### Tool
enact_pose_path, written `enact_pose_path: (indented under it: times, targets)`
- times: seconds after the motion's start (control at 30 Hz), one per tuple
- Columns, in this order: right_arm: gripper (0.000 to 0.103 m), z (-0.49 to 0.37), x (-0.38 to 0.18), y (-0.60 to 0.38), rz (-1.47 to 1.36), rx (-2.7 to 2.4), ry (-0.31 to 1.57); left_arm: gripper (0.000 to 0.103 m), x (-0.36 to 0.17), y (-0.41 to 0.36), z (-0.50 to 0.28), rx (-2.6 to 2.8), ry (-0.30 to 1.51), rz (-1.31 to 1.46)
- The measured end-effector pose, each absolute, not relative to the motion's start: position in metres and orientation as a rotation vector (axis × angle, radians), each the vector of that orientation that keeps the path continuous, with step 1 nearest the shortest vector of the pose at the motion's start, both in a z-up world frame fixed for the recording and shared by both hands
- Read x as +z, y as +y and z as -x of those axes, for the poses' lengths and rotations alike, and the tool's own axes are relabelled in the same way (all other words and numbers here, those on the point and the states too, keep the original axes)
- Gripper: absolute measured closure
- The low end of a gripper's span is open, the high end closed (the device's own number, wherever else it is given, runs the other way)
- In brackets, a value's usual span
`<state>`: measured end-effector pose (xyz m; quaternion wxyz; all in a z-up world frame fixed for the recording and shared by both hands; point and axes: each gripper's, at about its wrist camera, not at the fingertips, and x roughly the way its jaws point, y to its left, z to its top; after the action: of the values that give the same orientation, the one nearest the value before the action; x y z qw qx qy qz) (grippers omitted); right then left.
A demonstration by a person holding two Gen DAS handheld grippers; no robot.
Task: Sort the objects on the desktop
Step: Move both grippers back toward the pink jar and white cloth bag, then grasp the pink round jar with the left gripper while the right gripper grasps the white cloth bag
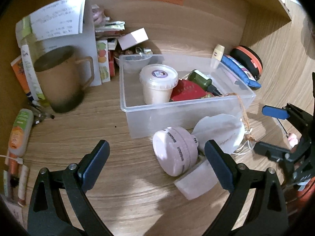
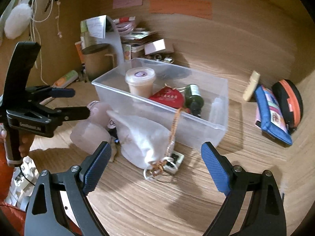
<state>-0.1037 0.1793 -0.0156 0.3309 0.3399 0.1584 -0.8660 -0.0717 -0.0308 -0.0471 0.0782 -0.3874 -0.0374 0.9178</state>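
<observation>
A clear plastic bin (image 1: pixel 177 116) (image 2: pixel 220 106) stands mid-desk and holds a cream lidded tub (image 1: pixel 158 80), a green bottle (image 1: pixel 202 80) and a red pouch (image 1: pixel 187 92). In front of it lie a pink round jar (image 1: pixel 175 151) on its side, a translucent block (image 1: pixel 196 182) and a white drawstring pouch (image 2: pixel 143 137) with an orange cord. My left gripper (image 1: pixel 156 165) is open, with the pink jar just inside its right finger. My right gripper (image 2: pixel 156 168) is open just short of the pouch. Each gripper shows in the other's view: right gripper (image 1: pixel 265 131), left gripper (image 2: pixel 80 102).
A brown mug (image 1: pixel 63 78), papers and boxes crowd the back left. An orange-green tube (image 1: pixel 19 133) lies at the left edge. A blue pouch (image 2: pixel 273 118), a black-orange case (image 2: pixel 291 102) and a cream tube (image 2: pixel 251 88) sit right of the bin. Wooden walls enclose the desk.
</observation>
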Motion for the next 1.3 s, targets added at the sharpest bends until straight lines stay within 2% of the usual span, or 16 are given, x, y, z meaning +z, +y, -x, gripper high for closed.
enact_pose_path:
  times: [0.23, 0.67, 0.77, 0.83, 0.97, 1.13, 1.3]
  targets:
    - [0.012, 0.119, -0.035, 0.173, -0.971, -2.229, 0.426, 0.005, -0.056, -0.032, 0.088, 2.667, -0.228, 1.197]
    - [0.012, 0.144, -0.059, 0.152, -1.036, -2.151, 0.42, 0.005, -0.065, -0.029, 0.104, 2.627, -0.267, 1.223]
    - [0.015, 0.145, -0.062, 0.149, -1.032, -2.132, 0.411, 0.005, -0.071, -0.03, 0.107, 2.648, -0.235, 1.256]
    - [0.021, 0.147, -0.063, 0.147, -1.031, -2.124, 0.407, 0.005, -0.074, -0.033, 0.108, 2.633, -0.27, 1.255]
    - [0.024, 0.148, -0.064, 0.145, -1.032, -2.107, 0.392, 0.005, -0.074, -0.036, 0.106, 2.657, -0.281, 1.228]
    - [0.034, 0.149, -0.064, 0.147, -1.043, -2.103, 0.351, 0.013, -0.073, -0.036, 0.103, 2.645, -0.312, 1.204]
    - [0.043, 0.149, -0.063, 0.15, -1.051, -2.111, 0.323, 0.03, -0.073, -0.037, 0.097, 2.591, -0.379, 1.187]
